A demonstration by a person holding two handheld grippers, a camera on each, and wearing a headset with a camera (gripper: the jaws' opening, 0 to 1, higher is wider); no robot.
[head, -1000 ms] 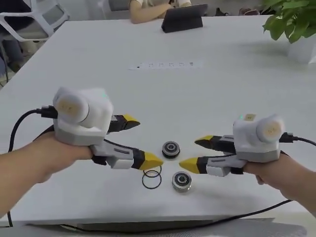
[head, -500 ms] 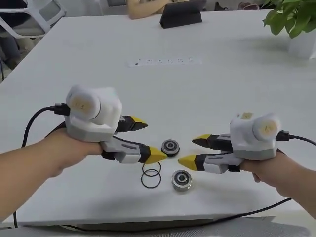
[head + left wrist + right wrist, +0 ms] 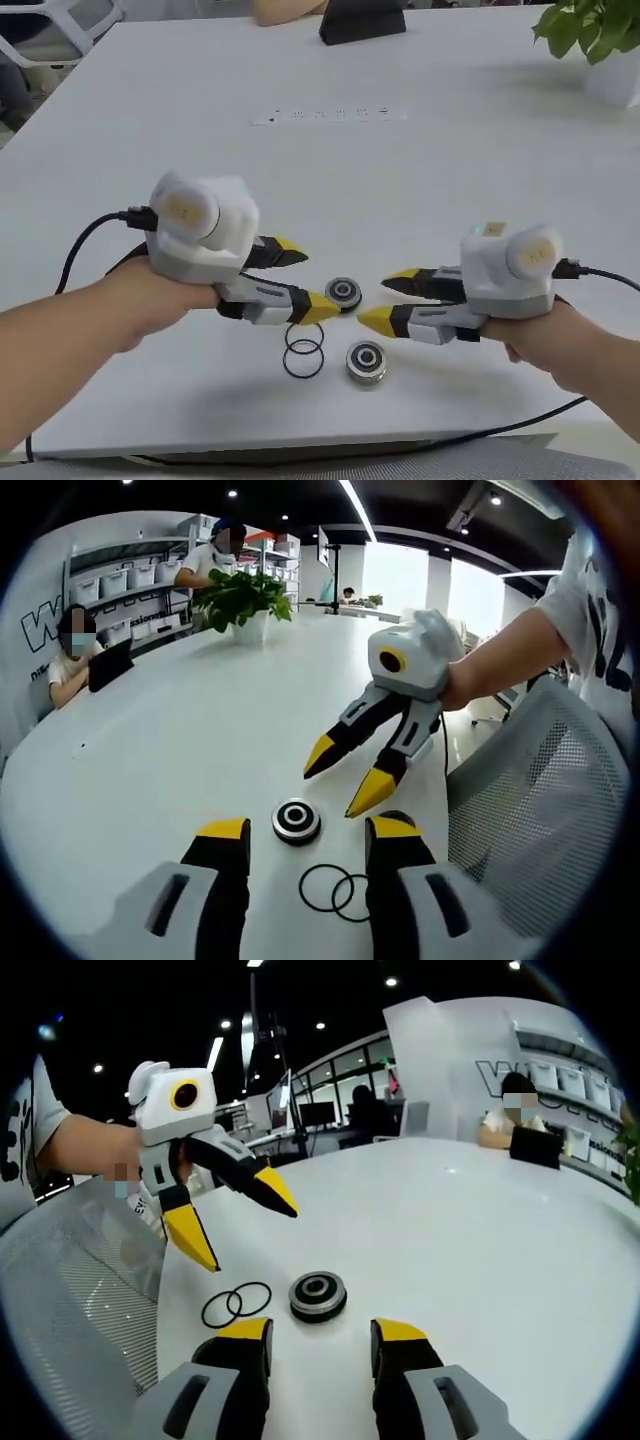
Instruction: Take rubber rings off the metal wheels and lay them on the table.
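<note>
Two small metal wheels lie on the white table. The far wheel has a dark rim and sits between the two grippers. Nearer the table's front edge lies the second wheel. Two thin black rubber rings lie flat and overlapping beside it. My left gripper is open just left of the far wheel, holding nothing. From the right, my right gripper points at the same wheel, open and empty.
A row of small items lies mid-table. A potted plant stands at the back right, a dark tablet with a seated person at the far end. Cables trail from both grippers toward the front edge.
Both grippers have closed in a little on the far wheel, the left one moving right. The wheels and rings lie where they were. The head camera has tilted slightly.
</note>
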